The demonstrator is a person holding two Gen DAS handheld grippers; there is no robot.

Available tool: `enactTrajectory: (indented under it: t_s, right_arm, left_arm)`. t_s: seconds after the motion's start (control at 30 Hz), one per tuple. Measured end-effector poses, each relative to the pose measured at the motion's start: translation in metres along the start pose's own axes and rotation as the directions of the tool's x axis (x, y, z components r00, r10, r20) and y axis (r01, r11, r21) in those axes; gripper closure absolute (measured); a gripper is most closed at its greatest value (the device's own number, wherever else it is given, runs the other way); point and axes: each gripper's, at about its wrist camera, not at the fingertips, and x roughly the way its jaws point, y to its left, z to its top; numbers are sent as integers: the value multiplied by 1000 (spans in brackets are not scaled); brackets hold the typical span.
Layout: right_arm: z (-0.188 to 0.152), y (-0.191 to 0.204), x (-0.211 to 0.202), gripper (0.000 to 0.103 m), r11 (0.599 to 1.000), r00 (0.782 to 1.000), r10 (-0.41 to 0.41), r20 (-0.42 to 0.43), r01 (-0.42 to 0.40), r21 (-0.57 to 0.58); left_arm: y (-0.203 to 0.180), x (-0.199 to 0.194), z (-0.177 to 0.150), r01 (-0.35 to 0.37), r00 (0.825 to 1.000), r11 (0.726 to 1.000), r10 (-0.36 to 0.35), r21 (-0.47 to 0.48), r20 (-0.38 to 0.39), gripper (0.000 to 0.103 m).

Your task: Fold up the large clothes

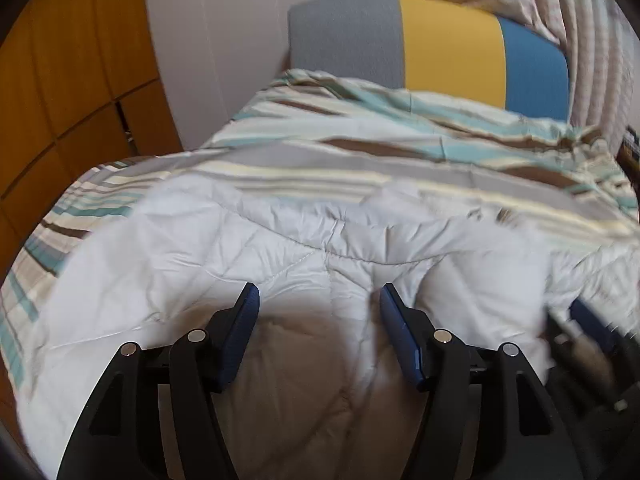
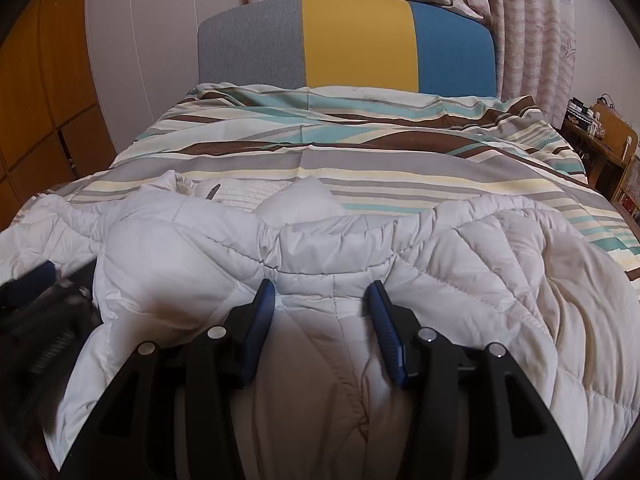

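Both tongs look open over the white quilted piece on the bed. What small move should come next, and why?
Probably shut both tongs on the fabric. The left tongs and right tongs are open with the white quilted garment bunched between their fingers, seemingly ungripped, lying on the striped bedcover. Nothing can be lifted or folded until it is gripped.

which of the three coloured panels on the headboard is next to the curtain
The blue panel, at the right end beside the curtain; the yellow panel is in the middle and the grey panel sits leftmost.
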Motion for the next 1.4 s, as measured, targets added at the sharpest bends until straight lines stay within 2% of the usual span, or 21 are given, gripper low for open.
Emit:
enactTrajectory:
  t_s: [0.13, 0.23, 0.33, 0.57, 0.7, 0.77, 0.8, 0.9, 1.03, 1.17, 1.3, 1.37, 1.4]
  right_arm:
    - [0, -3, -3, 54, 1000, 1000, 15, 3, -15, 17]
    - [0, -3, -4, 54, 1000, 1000, 15, 7, -15, 22]
    - [-1, -3, -5, 54, 1000, 1000, 9, 13, -10, 20]
    - [-3, 1, 0, 53, 1000, 1000, -7, 15, 7, 12]
    - [-1, 1, 0, 53, 1000, 1000, -6, 5, 6, 11]
    - [0, 0, 0, 53, 1000, 1000, 0, -1, 0, 14]
    - [1, -1, -1, 52, 1000, 1000, 6, -8, -6, 16]
    - [6, -10, -12, 38, 997, 998, 57, -17, -56, 46]
    - [4, -21, -49, 37, 992, 995, 89, 36, -92, 90]
    - [-10, -22, -84, 37, 984, 991, 129, 46, -133, 115]
    - [-29, -16, -112, 42, 982, 988, 152, 38, -155, 109]
    - [-40, -11, -129, 49, 982, 986, 160, 51, -164, 91]
    - [-44, -9, -134, 57, 980, 984, 172, 53, -176, 89]
  left_arm:
    - [-6, -16, 4, 46, 999, 995, -45, -84, 16, 41]
    - [-20, -1, -5, -2, 1000, 1000, 2, -22, -9, 40]
    - [-15, 7, -16, 6, 1000, 999, -5, -46, 23, 36]
    - [-24, 28, -19, -36, 999, 999, 36, 1, -17, 35]
    - [-22, 25, -17, -31, 999, 1000, 31, -1, -30, 35]
    - [-17, 21, -14, -9, 999, 1000, 8, -15, -41, 31]
    - [-14, 16, -12, 13, 998, 1000, -14, -18, -55, 28]
    - [6, -6, 0, 90, 990, 996, -91, -15, -105, 13]
    - [48, -46, -5, 83, 996, 992, -84, -93, -2, 12]
    - [94, -72, -21, 58, 998, 981, -53, -187, 35, 12]
    - [136, -97, -44, 20, 998, 961, -3, -276, 63, 11]
    - [157, -114, -61, -19, 995, 950, 48, -311, 84, 8]
    - [164, -120, -67, -27, 994, 947, 59, -321, 91, 8]
